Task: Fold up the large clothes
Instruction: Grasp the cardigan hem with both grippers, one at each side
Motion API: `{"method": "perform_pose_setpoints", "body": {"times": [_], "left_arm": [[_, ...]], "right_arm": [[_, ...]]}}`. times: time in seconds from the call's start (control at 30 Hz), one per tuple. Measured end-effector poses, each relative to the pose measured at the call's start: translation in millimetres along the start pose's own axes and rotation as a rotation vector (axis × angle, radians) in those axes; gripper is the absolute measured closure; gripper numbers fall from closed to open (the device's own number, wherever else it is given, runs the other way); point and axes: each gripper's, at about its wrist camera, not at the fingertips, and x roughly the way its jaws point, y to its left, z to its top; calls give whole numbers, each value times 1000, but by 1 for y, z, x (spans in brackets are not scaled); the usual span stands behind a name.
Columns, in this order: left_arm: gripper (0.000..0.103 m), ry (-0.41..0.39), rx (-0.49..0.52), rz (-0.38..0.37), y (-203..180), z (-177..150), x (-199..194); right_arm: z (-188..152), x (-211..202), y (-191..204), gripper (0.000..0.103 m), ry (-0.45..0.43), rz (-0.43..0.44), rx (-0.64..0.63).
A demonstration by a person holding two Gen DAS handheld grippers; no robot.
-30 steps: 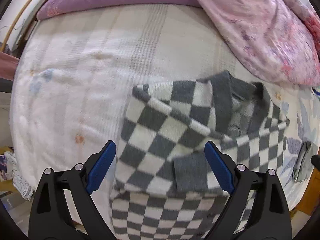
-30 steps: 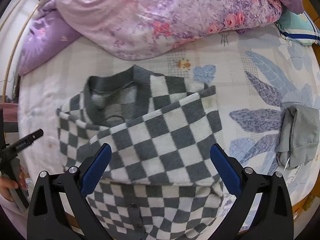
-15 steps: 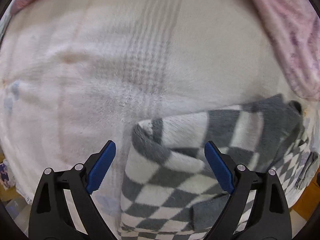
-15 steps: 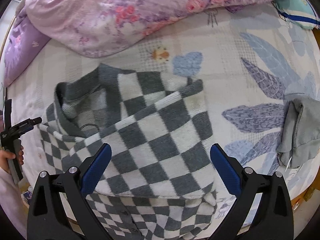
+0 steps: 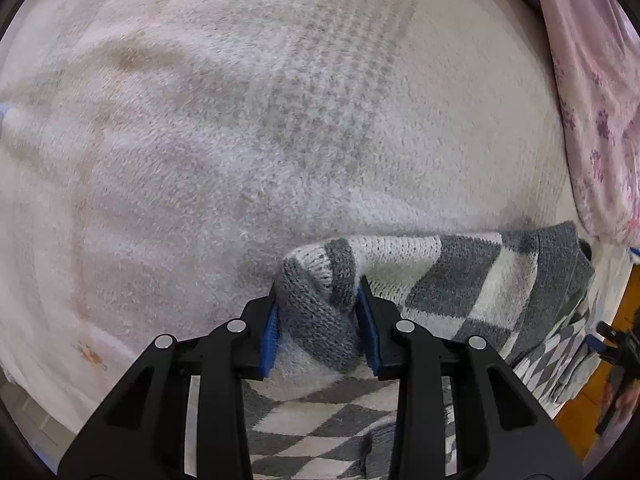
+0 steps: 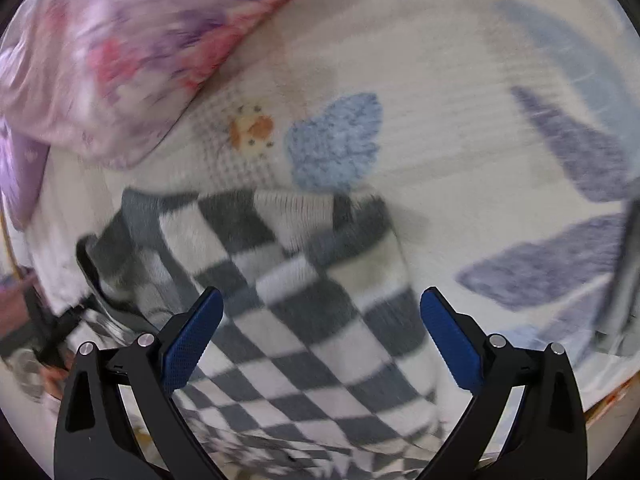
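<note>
A grey-and-white checkered knit sweater (image 5: 460,280) lies partly folded on the bed. In the left wrist view its bunched corner sits between the blue pads of my left gripper (image 5: 318,312), whose jaws are closing and press on the knit from both sides. In the right wrist view the same sweater (image 6: 304,280) spreads under my right gripper (image 6: 320,320). That gripper stands wide open just above the cloth, near the sweater's right edge, with nothing pinched. This view is blurred by motion.
A white fleece blanket (image 5: 240,140) with blue leaf prints (image 6: 336,140) covers the bed. A pink-purple floral quilt (image 6: 120,48) is heaped at the back, also seen at the right as the quilt (image 5: 592,100). A grey cloth (image 6: 624,280) lies at the far right. The bed's edge runs along the bottom.
Both grippers have come down close to the sweater. The left gripper's jaws went from wide open to closed on the sweater's corner. The right gripper stays open.
</note>
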Motion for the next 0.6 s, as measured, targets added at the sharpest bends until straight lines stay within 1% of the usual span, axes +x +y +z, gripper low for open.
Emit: {"method": "perform_pose_setpoints", "body": {"times": [0.07,0.1,0.13,0.17,0.2,0.23,0.3,0.33,0.37,0.4,0.43,0.47,0.53,0.6], "left_arm": [[72,-8,-21,-7,3,0,-1],[72,-9,-27,-9,4,4,-3],[72,-15,-33,-12,6,3,-3],[72,-20,-29,-9,7,3,-4],[72,-25,-19,-1,7,3,-3],[72,-30,-9,8,8,-1,-4],[72,-34,-7,17,7,-6,-4],[72,-35,-6,22,6,-8,-6],[72,-39,-2,30,5,-9,-7],[72,-42,-1,36,3,-12,-9],[73,-47,1,45,3,-12,-12],[73,-52,2,49,3,-14,-15],[73,-63,5,53,1,-16,-20],[74,-74,7,63,1,-18,-23]], "right_arm": [[17,9,-1,8,12,-46,22],[24,14,1,8,24,-40,8],[31,24,3,8,59,-15,-2],[34,31,3,8,88,-11,6],[37,40,1,8,122,-29,28],[39,46,-2,13,133,-59,48],[37,50,-5,18,92,-71,46],[35,47,-7,28,67,-72,54],[33,44,-8,48,55,-69,63],[32,38,-9,57,42,-53,66],[30,30,-7,69,35,-35,43],[28,26,-6,76,34,-37,23],[23,20,-4,81,29,-46,-5],[19,15,-2,82,19,-43,-4]]}}
